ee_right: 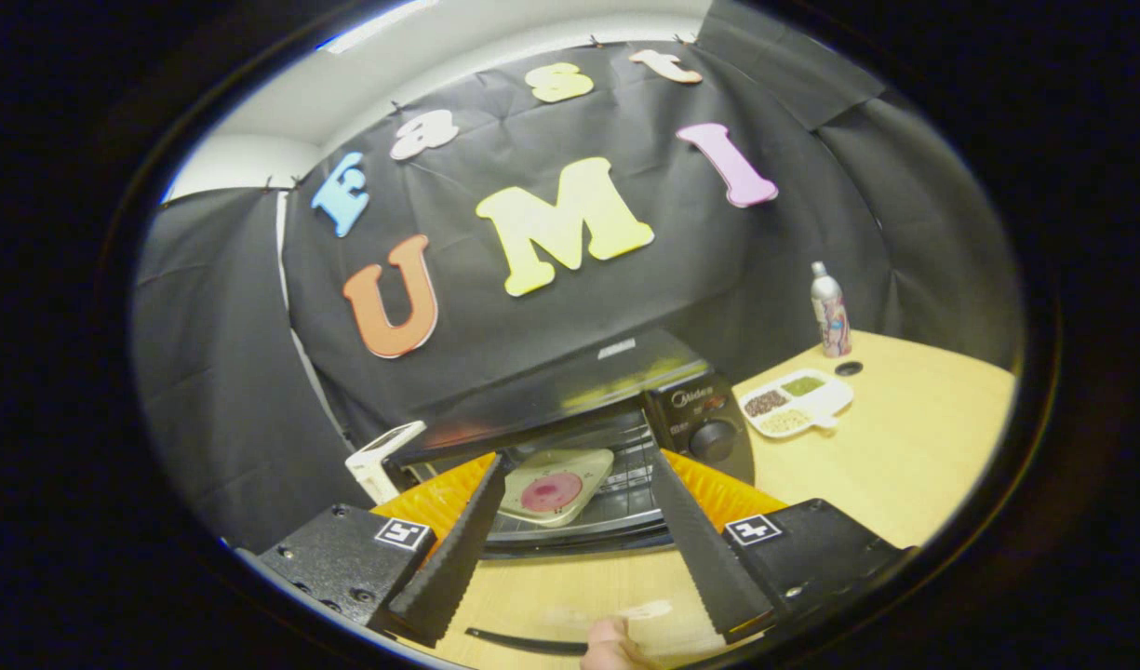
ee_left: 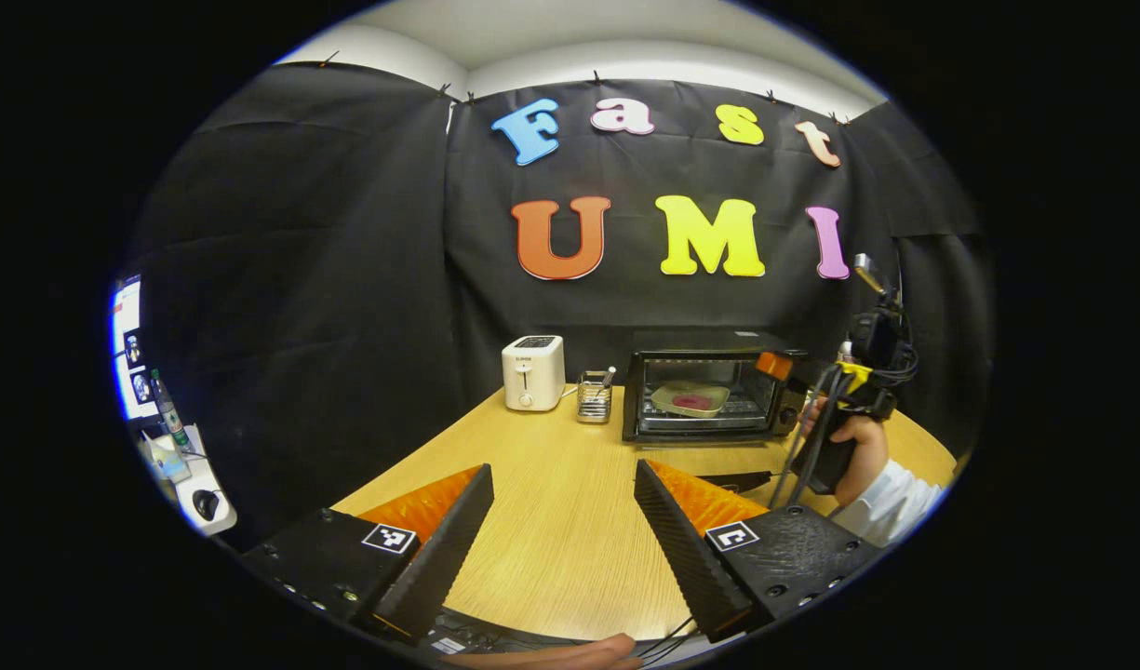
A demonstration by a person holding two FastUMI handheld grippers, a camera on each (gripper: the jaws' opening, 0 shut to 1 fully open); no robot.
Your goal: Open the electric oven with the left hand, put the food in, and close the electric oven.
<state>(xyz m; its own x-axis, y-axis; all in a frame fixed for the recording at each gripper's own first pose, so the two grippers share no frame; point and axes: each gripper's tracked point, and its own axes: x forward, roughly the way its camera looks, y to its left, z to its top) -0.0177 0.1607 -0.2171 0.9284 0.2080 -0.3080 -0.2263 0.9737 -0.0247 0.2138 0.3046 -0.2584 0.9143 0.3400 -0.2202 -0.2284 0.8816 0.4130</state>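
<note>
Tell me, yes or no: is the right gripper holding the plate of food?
No. The right gripper is open and empty, and the plate sits on the rack inside the oven.

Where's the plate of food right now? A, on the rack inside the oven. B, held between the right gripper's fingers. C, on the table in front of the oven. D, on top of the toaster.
A: the plate lies on the wire rack inside the oven, with the right gripper open and apart from it.

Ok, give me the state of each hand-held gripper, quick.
Left hand-held gripper: open, holding nothing, above the table.
Right hand-held gripper: open, empty, in front of the oven with the plate inside.
</note>
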